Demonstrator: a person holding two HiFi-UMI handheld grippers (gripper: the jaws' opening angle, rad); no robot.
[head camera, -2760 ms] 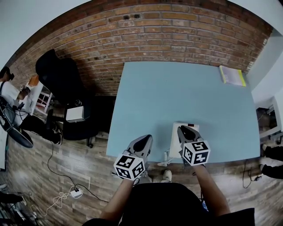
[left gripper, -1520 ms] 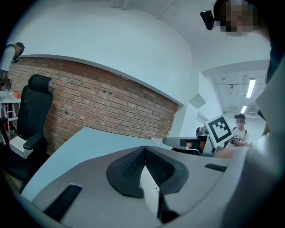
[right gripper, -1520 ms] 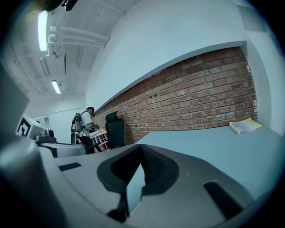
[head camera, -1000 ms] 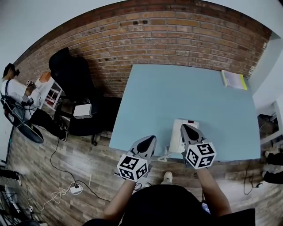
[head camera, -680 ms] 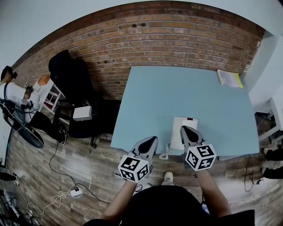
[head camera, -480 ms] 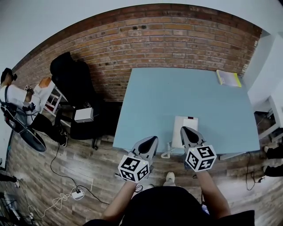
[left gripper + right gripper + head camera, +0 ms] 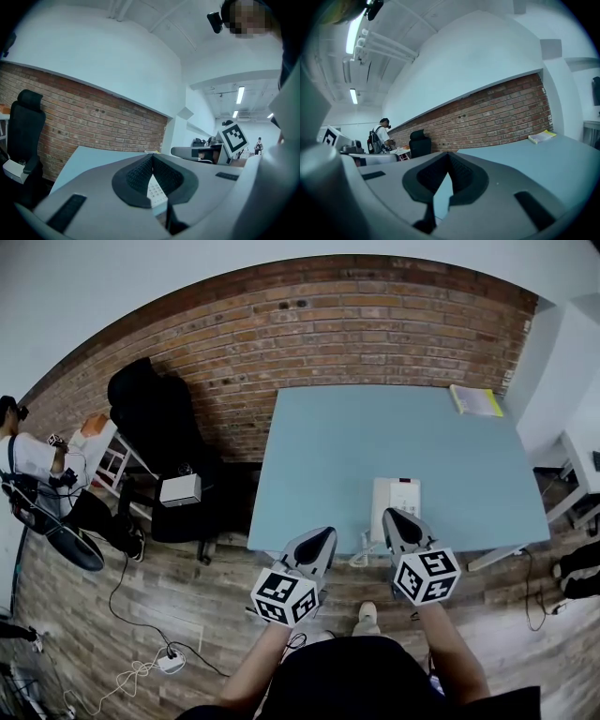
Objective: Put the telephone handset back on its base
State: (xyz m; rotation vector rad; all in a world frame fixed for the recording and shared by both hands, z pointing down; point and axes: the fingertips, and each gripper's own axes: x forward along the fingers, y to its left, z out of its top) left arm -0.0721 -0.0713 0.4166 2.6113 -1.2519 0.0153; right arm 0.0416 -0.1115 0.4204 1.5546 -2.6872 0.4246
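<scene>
Brick wall [image 7: 356, 324] runs along the back, w/ a pale blue surface [image 7: 375, 442] in front of it and wood floor [image 7: 169, 596] around. White telephone [image 7: 396, 504] sits at the near edge of the surface, right of centre; its coiled cord [image 7: 360, 557] hangs off that edge. Handset vs base: too small to tell if it's seated. Yellow book [image 7: 475, 400] lies at the far right corner, well apart from the phone.

L hand-held gripper [image 7: 323, 536] hovers off the near edge, just left of the cord. In the left gripper view its jaws are closed tip to tip, nothing held; the phone's keypad [image 7: 154, 191] shows thru the gap below the tips.

R hand-held gripper [image 7: 391, 516] is over the phone's near end, jaws fully closed & empty, no contact that I can confirm.

Black office chair [image 7: 155, 413] stands left of the surface; a person [image 7: 23, 451] is at far left.
</scene>
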